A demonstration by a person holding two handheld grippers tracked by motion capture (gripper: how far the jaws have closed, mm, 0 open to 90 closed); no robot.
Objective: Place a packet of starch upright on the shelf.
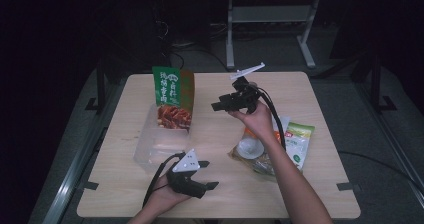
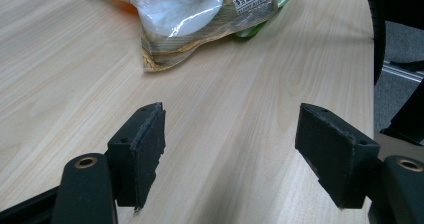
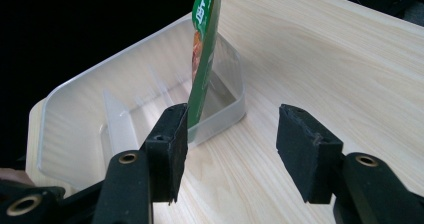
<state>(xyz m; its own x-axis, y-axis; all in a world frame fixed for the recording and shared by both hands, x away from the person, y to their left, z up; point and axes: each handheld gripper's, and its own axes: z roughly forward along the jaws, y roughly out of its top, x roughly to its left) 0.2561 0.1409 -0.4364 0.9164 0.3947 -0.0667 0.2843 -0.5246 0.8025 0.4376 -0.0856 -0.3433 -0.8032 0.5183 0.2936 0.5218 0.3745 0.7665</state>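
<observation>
So the right hand-held gripper (image 1: 216, 105) is up over the middle of the tabletop (image 1: 300, 89), jaws spread wide with nothing between them, pointing toward the clear plastic container (image 1: 160, 144) that sits just ahead of it. In the right gripper view that container (image 3: 90, 114) fills the space beyond the left jaw, and you can see thin clear dividers inside it. Standing upright in the end of the container nearest this gripper is a green sauce packet (image 1: 172, 98) with a photo of reddish food on the lower part; seen edge-on from the gripper, the packet (image 3: 204, 49) rises right above the tip of the left jaw, leaning a bit against the container wall. Can't tell if the jaw actually touches it, looks just shy. The left hand-held gripper (image 1: 206, 176) is low near the front edge of the tabletop, just past the near corner of the container, also wide open and holding nothing. Straight ahead of its jaws is bare wood, and farther along lies a loose heap of snack bags (image 2: 200, 19): a clear one with something white and orange in it, a brownish one under it, and a green-edged bag at the back. In the high view that heap (image 1: 295, 141) sits behind and below the right hand, partly covered by the person's right forearm (image 1: 290, 179). Cables trail off both grippers.
</observation>
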